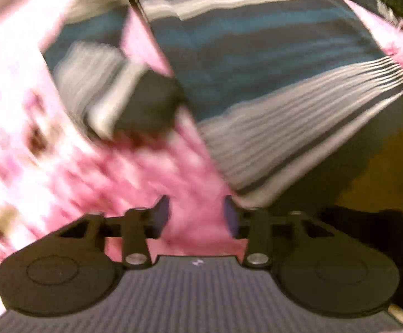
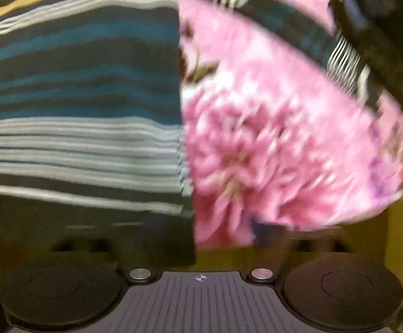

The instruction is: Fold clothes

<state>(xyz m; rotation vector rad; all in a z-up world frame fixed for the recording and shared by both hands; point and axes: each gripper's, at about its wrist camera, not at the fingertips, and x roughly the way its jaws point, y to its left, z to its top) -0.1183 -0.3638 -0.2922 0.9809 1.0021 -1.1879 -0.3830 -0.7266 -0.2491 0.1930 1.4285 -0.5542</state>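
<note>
A pink flowered garment (image 1: pixel 134 172) fills the left and middle of the left wrist view, and its cloth runs between the fingers of my left gripper (image 1: pixel 197 213), which looks shut on it. A blurred grey and black block, probably my other gripper (image 1: pixel 134 100), sits on the pink cloth further ahead. In the right wrist view the same pink garment (image 2: pixel 270 138) hangs over the right half and covers the fingers of my right gripper (image 2: pixel 201 238), whose jaws are hidden behind cloth and blur. Both views are motion-blurred.
A striped teal, grey and black cloth (image 1: pixel 270 63) lies under the garment and fills the left of the right wrist view (image 2: pixel 76 88). A yellow-brown surface (image 1: pixel 381 183) shows at the right edge, and also low in the right wrist view (image 2: pixel 367 244).
</note>
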